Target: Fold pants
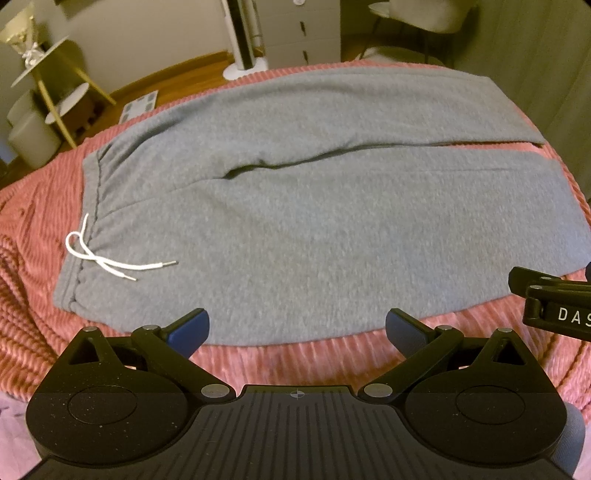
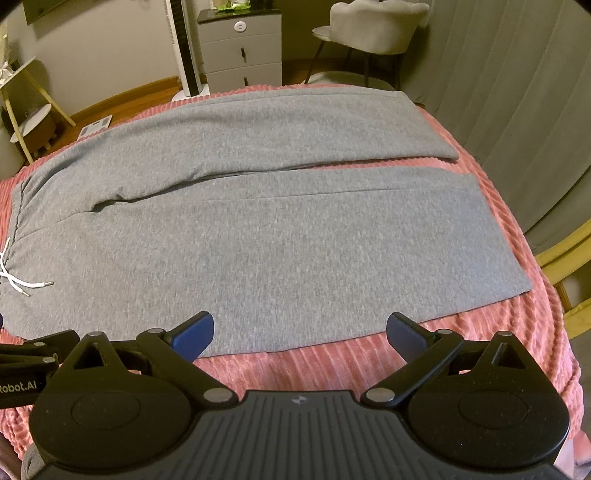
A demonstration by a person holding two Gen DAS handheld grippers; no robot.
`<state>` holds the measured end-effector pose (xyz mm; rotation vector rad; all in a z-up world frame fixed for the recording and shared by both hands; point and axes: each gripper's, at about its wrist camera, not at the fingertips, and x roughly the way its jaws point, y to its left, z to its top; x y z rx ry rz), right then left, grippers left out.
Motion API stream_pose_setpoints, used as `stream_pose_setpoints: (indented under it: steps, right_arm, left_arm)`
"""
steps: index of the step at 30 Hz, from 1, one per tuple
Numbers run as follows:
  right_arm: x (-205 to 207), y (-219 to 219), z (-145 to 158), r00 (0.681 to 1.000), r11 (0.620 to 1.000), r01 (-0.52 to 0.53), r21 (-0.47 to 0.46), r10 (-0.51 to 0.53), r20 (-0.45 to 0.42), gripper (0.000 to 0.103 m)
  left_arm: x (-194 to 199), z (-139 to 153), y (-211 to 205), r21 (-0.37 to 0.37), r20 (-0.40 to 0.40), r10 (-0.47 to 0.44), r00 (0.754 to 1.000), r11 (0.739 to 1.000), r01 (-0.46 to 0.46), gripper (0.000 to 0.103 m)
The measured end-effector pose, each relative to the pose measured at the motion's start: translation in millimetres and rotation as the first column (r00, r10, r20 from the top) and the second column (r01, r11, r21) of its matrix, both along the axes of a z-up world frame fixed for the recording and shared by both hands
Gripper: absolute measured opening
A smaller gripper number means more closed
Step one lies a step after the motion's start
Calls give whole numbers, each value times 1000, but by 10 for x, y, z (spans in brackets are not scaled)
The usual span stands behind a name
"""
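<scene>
Grey sweatpants lie flat and spread out on a pink ribbed blanket, waistband to the left with a white drawstring, both legs running to the right. They also show in the right wrist view. My left gripper is open and empty, hovering over the near edge of the pants by the hip. My right gripper is open and empty over the near edge of the near leg. Its body shows at the right edge of the left wrist view.
The blanket covers a bed. Beyond the far edge stand a white drawer unit, a tower fan, a grey chair and a small side table. A curtain hangs at the right.
</scene>
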<state>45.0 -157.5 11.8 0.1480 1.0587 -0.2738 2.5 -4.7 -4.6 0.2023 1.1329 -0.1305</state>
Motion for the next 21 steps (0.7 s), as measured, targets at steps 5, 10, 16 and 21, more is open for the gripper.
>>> stream_pose_setpoints:
  steps: [5, 10, 16, 21]
  right_arm:
    - [6, 0, 1, 1000, 1000, -1, 0, 1, -2, 100]
    - [8, -1, 0, 1000, 1000, 0, 1, 0, -2, 100]
    - [11, 6, 5, 1000, 1000, -5, -2, 5, -4, 100]
    - [9, 6, 7, 1000, 1000, -6, -2, 6, -5, 100]
  left_arm:
    - [10, 6, -6, 0, -2, 0, 1000, 1000, 0, 103]
    - [15, 4, -15, 0, -6, 0, 1000, 1000, 0, 103]
    - [15, -1, -19, -1, -11, 3, 1000, 1000, -3, 103]
    - [18, -12, -16, 1, -16, 3, 1000, 1000, -3, 103]
